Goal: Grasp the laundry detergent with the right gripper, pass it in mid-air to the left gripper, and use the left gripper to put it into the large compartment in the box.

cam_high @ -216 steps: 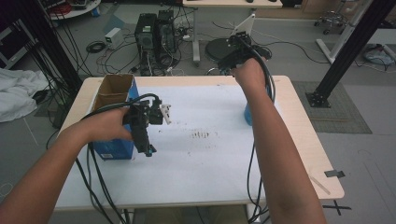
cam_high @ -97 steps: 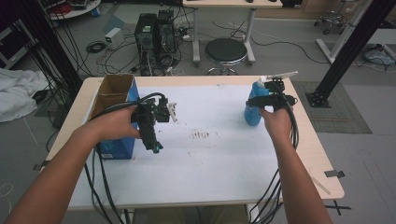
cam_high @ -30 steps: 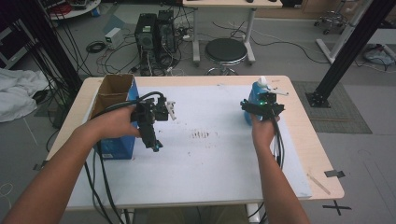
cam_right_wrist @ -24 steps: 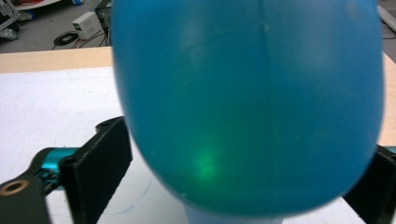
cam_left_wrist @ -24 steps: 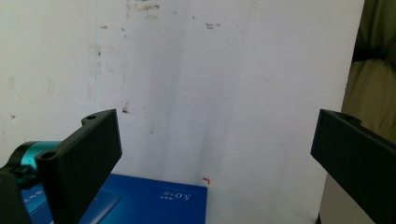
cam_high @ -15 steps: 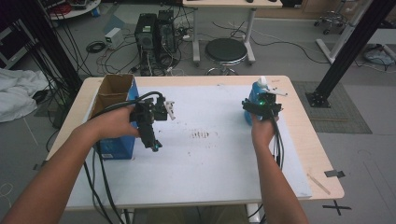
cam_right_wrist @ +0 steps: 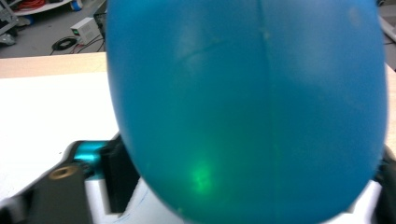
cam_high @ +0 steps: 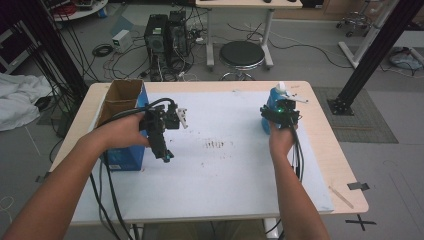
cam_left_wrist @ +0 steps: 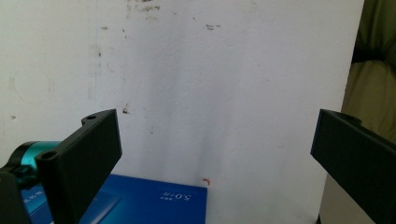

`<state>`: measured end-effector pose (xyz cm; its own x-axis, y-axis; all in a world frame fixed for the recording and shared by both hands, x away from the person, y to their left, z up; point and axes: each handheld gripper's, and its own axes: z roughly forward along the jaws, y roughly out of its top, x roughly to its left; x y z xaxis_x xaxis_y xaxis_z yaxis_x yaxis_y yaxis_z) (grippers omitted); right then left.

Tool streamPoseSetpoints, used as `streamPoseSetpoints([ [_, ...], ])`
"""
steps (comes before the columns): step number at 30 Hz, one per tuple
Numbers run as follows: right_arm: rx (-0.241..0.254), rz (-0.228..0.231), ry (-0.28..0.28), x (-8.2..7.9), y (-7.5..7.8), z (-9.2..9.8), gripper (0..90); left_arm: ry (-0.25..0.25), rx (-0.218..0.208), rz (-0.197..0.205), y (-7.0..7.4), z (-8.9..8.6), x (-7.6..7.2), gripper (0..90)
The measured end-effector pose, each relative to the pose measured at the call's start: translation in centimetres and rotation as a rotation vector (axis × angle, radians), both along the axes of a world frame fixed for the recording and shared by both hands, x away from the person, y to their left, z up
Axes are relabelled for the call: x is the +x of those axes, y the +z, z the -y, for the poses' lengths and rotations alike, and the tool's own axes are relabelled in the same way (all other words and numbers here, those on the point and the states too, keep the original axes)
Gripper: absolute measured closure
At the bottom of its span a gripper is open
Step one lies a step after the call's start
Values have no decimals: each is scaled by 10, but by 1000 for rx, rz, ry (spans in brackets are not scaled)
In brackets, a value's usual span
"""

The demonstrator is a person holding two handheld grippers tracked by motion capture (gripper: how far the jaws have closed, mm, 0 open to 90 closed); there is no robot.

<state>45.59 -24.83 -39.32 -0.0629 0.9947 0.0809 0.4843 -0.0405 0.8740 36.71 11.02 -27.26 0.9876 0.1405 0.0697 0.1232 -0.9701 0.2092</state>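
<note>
Two claws are in play: the right claw (cam_high: 281, 112) has just been closing on the blue bottle (cam_high: 274, 107), which stands upright near the surface's (cam_high: 225, 195) far right edge and sits between the jaws, while the left claw (cam_high: 164, 150) hangs released above the surface beside the blue box (cam_high: 125, 159) at the left edge. The bottle looks like smooth, rounded, slightly yielding plastic, probably light and liable to slip, so a hold low on its widest body seems safest. Open room lies toward the middle; the right edge is close.

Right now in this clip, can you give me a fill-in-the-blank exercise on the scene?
1. The right claw has just been closing around a ____ bottle.
2. The left claw hangs over the white ____, nothing between its jaws.
3. A blue cardboard ____ sits at the table's left edge.

Missing: blue; sheet; box
</note>
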Motion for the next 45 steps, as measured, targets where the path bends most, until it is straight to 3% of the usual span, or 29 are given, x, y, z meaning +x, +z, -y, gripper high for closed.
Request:
streamPoseSetpoints([
  [20, -22, 28, -7, 0, 1, -2, 334, 2, -3, 6, 1, -3, 0, 18],
  [25, -35, 40, -13, 0, 1, -2, 415, 4, -9, 6, 0, -4, 0, 18],
  [35, -53, 36, -24, -1, 2, -4, 437, 8, -11, 7, 0, -6, -1, 18],
  [39, -63, 38, -5, -3, 6, 1, 439, 14, -20, 13, 1, -8, -3, 18],
  [45, -82, 62, 96, -16, 23, 14, 440, 18, -36, 22, 4, -7, -3, 18],
])
